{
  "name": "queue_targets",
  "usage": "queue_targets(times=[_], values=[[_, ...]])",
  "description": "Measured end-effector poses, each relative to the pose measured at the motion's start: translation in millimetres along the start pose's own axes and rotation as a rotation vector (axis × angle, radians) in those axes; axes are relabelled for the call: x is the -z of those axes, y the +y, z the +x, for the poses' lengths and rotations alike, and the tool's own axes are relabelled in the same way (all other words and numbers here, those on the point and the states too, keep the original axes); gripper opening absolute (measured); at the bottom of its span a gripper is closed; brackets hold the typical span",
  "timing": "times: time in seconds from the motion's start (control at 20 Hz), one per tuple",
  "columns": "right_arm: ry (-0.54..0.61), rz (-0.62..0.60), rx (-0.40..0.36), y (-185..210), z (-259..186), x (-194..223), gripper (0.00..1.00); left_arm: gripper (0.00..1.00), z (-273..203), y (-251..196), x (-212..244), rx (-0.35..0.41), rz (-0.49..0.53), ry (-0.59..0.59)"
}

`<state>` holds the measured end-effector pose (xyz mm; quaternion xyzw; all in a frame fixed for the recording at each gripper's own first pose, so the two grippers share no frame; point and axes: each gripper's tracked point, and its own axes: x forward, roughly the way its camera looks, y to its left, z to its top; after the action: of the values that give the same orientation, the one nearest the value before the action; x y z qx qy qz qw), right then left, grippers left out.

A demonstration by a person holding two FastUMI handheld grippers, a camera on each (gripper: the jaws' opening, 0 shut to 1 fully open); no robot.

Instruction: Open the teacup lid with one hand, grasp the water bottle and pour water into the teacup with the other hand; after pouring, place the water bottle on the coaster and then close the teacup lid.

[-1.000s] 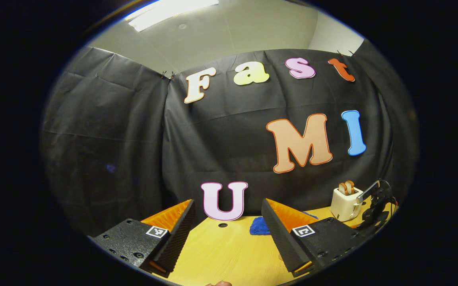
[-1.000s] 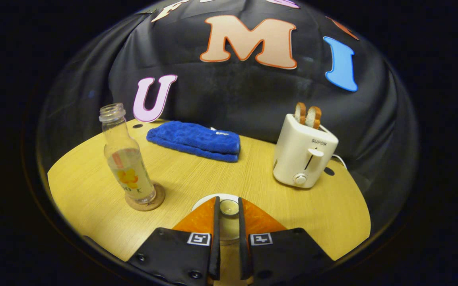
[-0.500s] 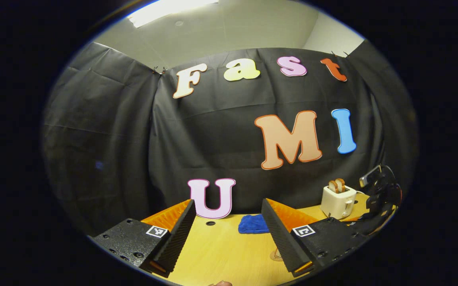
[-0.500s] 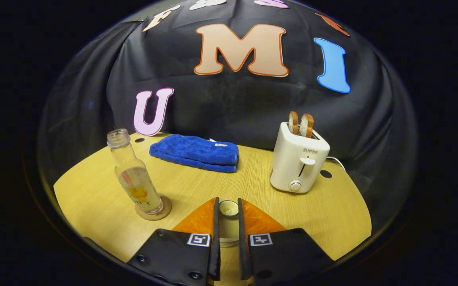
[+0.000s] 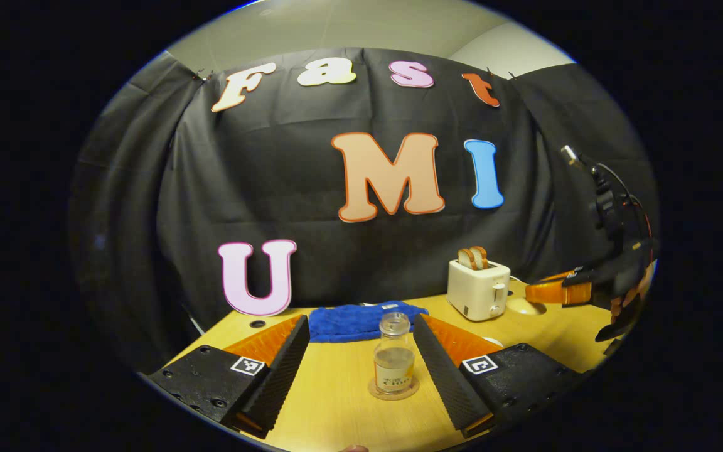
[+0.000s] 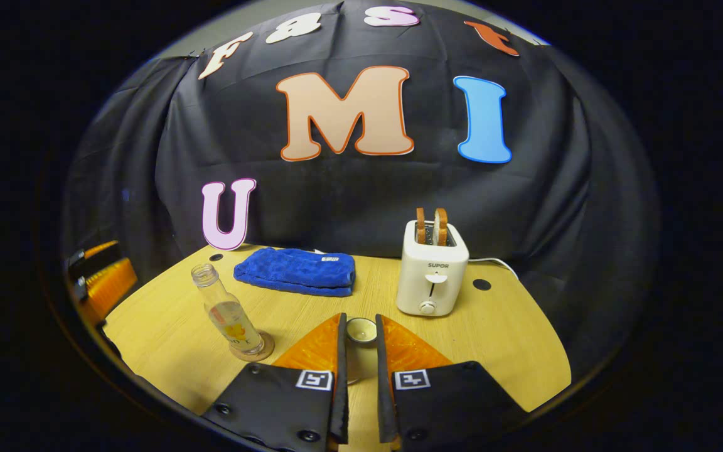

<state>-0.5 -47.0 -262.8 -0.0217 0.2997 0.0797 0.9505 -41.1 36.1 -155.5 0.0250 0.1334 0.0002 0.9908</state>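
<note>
Left hand-held gripper (image 5: 361, 370) spread wide, empty, facing bottle (image 5: 394, 361) upright on coaster (image 5: 393, 390). Right hand-held gripper (image 6: 361, 376) pinching lid (image 6: 361, 331) by its knob, raised above wooden surface (image 6: 499, 345) near toaster (image 6: 432, 270)

**Layout of the tabletop**

In the right gripper view, the water bottle (image 6: 228, 312) is seen standing upright on the coaster (image 6: 253, 348) at the left of the tabletop (image 6: 499, 339). Behind it and to its right, a folded cloth (image 6: 295, 272) is laid near the booth wall. A toaster (image 6: 432, 267) is placed right of the cloth, with two bread slices (image 6: 430, 226) set in its slots. The teacup lid (image 6: 361, 330) is found before the toaster, between cloth and toaster, lifted above the tabletop.
</note>
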Motion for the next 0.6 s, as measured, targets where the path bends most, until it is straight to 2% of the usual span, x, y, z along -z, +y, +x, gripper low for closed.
queue_targets(times=[0.25,0.3,0.6], values=[[-0.007,0.002,0.044,-12.7,-28.7,-5.6,0.19,0.98,23.3,-20.7,49.4,0.081,-0.010,0.102],[-0.006,0.007,0.052,-16.0,-34.3,-5.9,0.24,0.98,28.4,-25.5,60.0,0.099,-0.010,0.125],[-0.016,0.043,0.095,-20.5,-55.3,-15.9,0.22,0.98,55.5,-41.0,109.9,0.148,-0.026,0.222]])
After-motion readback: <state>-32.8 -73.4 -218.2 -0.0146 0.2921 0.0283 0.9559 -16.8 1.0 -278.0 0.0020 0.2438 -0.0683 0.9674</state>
